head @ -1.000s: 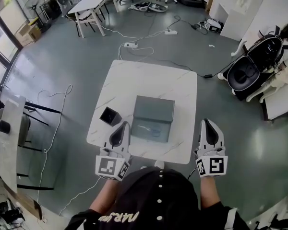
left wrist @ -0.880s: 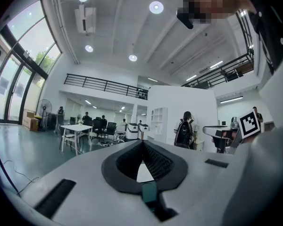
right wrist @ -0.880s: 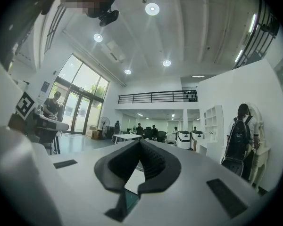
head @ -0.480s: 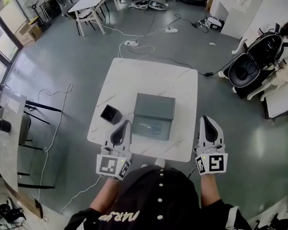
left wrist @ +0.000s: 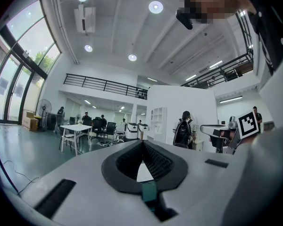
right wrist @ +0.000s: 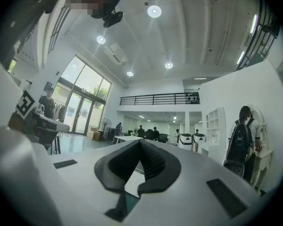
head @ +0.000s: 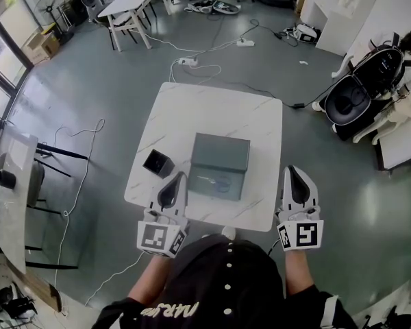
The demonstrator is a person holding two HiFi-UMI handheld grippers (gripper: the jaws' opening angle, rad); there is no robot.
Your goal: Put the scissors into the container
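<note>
A pair of scissors (head: 216,181) lies on the near part of a grey box (head: 222,152) at the middle of the white table (head: 192,112). A small black open container (head: 157,163) stands to the box's left. My left gripper (head: 177,177) hovers at the table's front edge, just right of the black container, shut and empty. To the right, my right gripper (head: 291,171) hangs just off the table's right front corner, shut and empty. Both gripper views point up into the room, where the left gripper (left wrist: 142,143) and the right gripper (right wrist: 140,142) show closed jaws with nothing between them.
Cables (head: 192,66) run over the grey floor behind the table. A black case (head: 353,100) and a seated person (head: 407,50) are at the far right. Another white table with chairs (head: 127,9) stands at the back left.
The right gripper has drifted slightly up and left. The left gripper, the scissors and the container have not moved.
</note>
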